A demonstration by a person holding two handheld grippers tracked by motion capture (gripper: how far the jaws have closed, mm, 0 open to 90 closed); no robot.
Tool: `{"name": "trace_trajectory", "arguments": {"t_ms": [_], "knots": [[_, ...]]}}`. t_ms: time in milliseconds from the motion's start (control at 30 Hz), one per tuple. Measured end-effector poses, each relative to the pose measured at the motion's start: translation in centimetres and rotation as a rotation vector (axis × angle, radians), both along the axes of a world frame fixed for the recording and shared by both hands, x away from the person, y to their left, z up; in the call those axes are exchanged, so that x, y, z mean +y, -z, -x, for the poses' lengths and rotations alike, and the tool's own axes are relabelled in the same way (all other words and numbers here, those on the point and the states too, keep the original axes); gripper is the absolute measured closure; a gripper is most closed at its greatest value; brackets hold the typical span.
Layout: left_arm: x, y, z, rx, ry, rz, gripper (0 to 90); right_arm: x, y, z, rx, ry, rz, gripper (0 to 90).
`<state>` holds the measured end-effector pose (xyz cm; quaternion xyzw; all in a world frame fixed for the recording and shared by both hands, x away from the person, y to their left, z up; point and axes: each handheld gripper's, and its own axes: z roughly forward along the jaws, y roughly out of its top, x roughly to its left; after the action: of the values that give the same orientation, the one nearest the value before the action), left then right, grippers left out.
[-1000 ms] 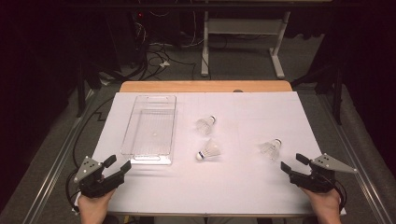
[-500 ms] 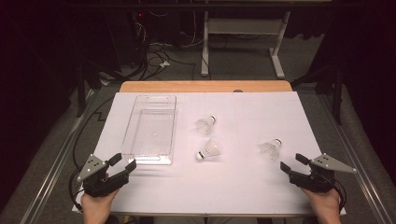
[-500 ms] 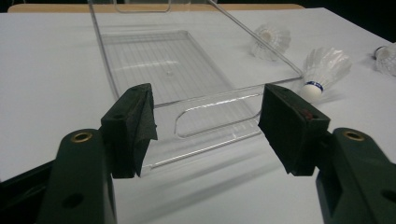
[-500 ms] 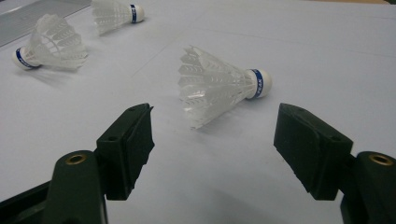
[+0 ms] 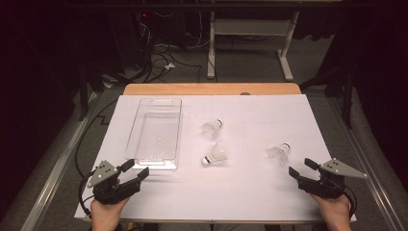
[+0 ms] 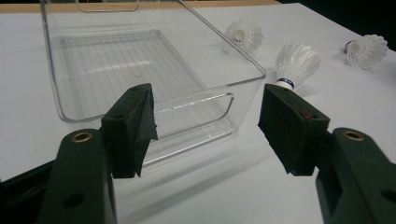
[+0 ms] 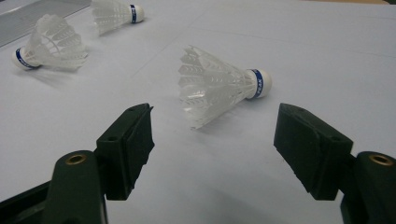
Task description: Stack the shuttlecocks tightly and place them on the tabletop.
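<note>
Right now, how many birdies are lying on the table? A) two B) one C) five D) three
D: three shuttlecocks lie on the white table, one near the right claw at, one in the middle and one farther back, all outside the clear tray.

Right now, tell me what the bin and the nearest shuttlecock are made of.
Bin: likely clear glossy hard plastic; the ribbed floor shows through its walls. Shuttlecock: white, seemingly moulded plastic skirt with lattice holes, a blue band and a rounded white cap.
</note>
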<state>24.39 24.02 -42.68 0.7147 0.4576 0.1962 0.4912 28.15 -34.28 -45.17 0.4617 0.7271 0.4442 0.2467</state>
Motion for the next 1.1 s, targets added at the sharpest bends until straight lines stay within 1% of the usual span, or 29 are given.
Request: {"name": "trace_trajectory", "arguments": {"t_ms": [200,333,467,633,667,733,800,1067,1100], "knots": [[-0.7,0.0,-0.2,0.005,0.021,-0.005,36.9,0.0,0.0,0.0,-0.001,-0.004,0.001,28.4],[-1.3,-0.1,-0.3,0.001,0.037,-0.013,36.9,0.1,0.0,0.0,-0.002,-0.005,0.003,28.4],[-1.9,-0.1,-0.4,0.001,0.055,-0.018,36.9,0.1,0.0,0.0,-0.001,-0.008,0.009,28.4],[-2.8,-0.2,-0.7,0.002,0.077,-0.019,36.9,0.1,0.0,0.0,0.002,-0.009,0.004,28.4],[-3.2,-0.3,-0.9,-0.001,0.089,-0.022,36.9,0.1,0.0,0.0,0.003,-0.009,0.004,28.4],[-3.5,-0.3,-0.9,-0.001,0.093,-0.022,36.9,0.1,0.0,0.0,0.003,-0.008,0.005,28.4],[-4.1,-0.2,-1.1,0.006,0.105,-0.022,37.0,0.1,0.0,0.0,0.005,-0.007,0.004,28.4],[-5.2,-0.1,-1.2,0.012,0.129,-0.024,37.0,0.1,0.0,0.0,0.008,-0.009,0.004,28.4],[-5.5,-0.1,-1.3,0.01,0.131,-0.037,37.1,0.1,0.0,0.0,0.008,-0.008,0.003,28.5]]}}
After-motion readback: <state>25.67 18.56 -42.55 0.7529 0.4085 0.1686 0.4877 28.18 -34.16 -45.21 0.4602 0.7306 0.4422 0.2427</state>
